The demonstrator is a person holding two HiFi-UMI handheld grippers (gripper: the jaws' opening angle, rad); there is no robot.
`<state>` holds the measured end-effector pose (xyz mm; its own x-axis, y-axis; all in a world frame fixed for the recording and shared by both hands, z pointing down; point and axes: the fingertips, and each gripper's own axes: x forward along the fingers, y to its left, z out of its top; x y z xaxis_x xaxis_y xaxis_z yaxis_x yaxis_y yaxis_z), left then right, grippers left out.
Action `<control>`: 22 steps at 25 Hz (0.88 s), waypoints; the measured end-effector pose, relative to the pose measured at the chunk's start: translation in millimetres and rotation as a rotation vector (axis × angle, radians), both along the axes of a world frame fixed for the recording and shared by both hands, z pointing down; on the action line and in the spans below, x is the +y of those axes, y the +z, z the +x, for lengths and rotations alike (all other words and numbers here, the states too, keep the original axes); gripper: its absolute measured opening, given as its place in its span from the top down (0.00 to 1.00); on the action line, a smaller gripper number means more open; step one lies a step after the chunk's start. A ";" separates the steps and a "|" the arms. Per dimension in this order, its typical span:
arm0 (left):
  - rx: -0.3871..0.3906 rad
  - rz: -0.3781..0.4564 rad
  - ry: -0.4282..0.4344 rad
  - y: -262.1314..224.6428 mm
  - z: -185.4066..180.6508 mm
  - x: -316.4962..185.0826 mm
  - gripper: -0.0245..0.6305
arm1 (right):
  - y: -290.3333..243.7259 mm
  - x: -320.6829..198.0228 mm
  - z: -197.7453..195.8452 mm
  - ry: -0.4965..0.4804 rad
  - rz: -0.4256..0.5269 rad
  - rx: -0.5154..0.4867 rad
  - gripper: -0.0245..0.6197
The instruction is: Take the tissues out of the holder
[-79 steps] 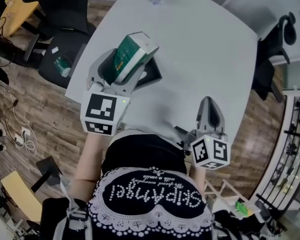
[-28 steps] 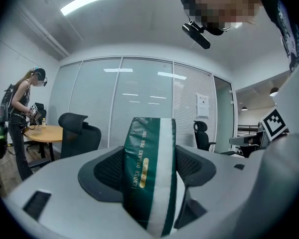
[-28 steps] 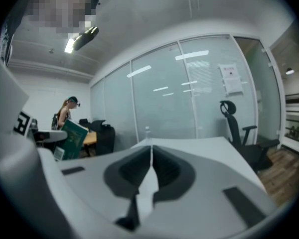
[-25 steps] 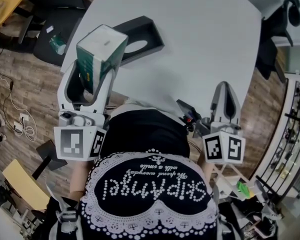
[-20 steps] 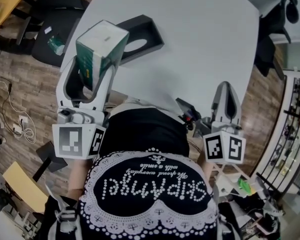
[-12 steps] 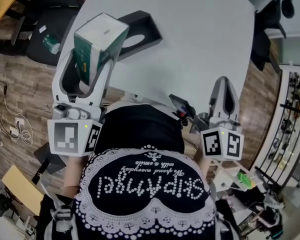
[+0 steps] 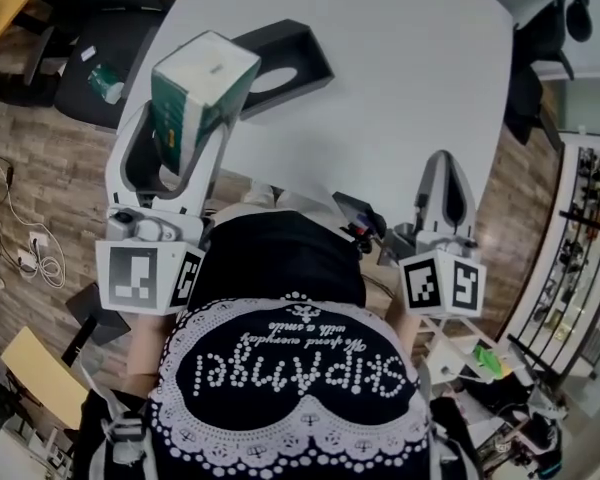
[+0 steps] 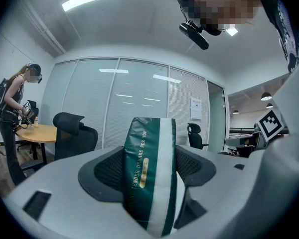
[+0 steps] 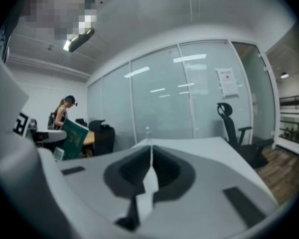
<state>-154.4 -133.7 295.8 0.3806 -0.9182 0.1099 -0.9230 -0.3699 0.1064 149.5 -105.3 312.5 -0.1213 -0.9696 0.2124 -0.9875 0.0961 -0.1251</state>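
- White table (image 7: 410, 88) is taking up most of the head view, with the person standing at its near edge.
- Black office chairs are sitting off both sides: one at left (image 7: 105, 53), one at right (image 7: 538, 103).
- Black holder (image 7: 305, 53) is lying on the table near its left corner, oval opening facing up; can't tell what's inside.
- Left gripper (image 7: 185, 133) is being held up off the table, on the near-left side of the holder. Jaws are pinching the tissue pack (image 7: 200, 83) from both sides.
- Left gripper view: left gripper (image 8: 149, 171) is clamping the green-and-white pack (image 8: 149, 183), which is standing on end between the pads. The pack is out of the holder and not touching it.
- Right gripper (image 7: 442, 168) is hovering at the near right edge of the table, well apart from the holder. Its own view (image 9: 149, 168) is showing the jaws pressed together, nothing between them.
- Small clear bottle (image 9: 148, 132) is standing at the table's far end.
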 end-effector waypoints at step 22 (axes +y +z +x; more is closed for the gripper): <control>0.010 0.002 0.012 -0.8 8.7 -1.0 0.45 | 3.9 -1.6 -3.6 -0.012 -0.003 -0.015 0.91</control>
